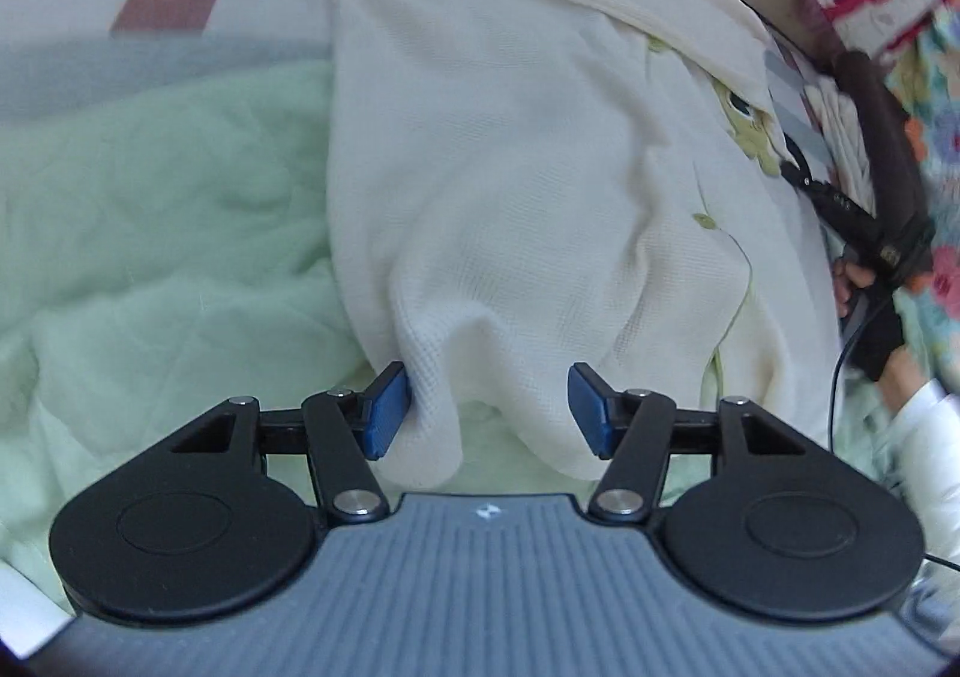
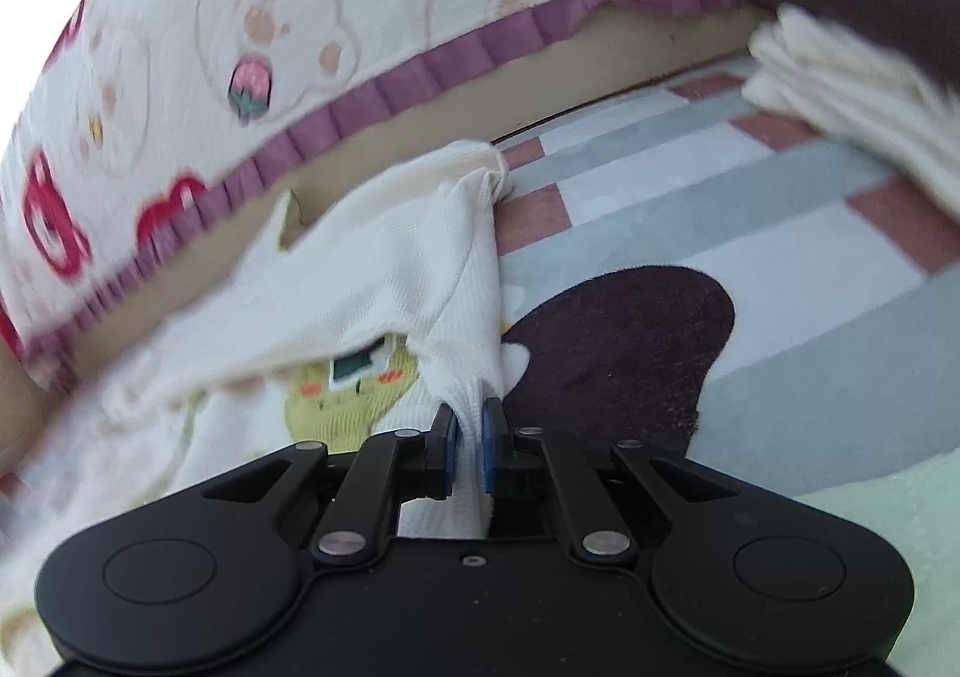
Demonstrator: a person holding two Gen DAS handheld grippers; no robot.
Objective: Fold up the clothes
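Two grippers at one cream garment [image 1: 510, 167], lying lengthwise away from the left wrist camera on a green quilt [image 1: 150, 233].

Left gripper [image 1: 489, 410] spread wide, hem between its pads; right gripper [image 2: 468, 434] clenched on a garment fold. Pillow [image 2: 300, 17] borders the far side; striped blanket [image 2: 750, 209] alongside.

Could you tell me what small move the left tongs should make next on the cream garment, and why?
Probably close the left tongs on the cream garment. They stand open with its hem bunched between the pads, one pad touching cloth, while the right tongs already pinch another part of it.
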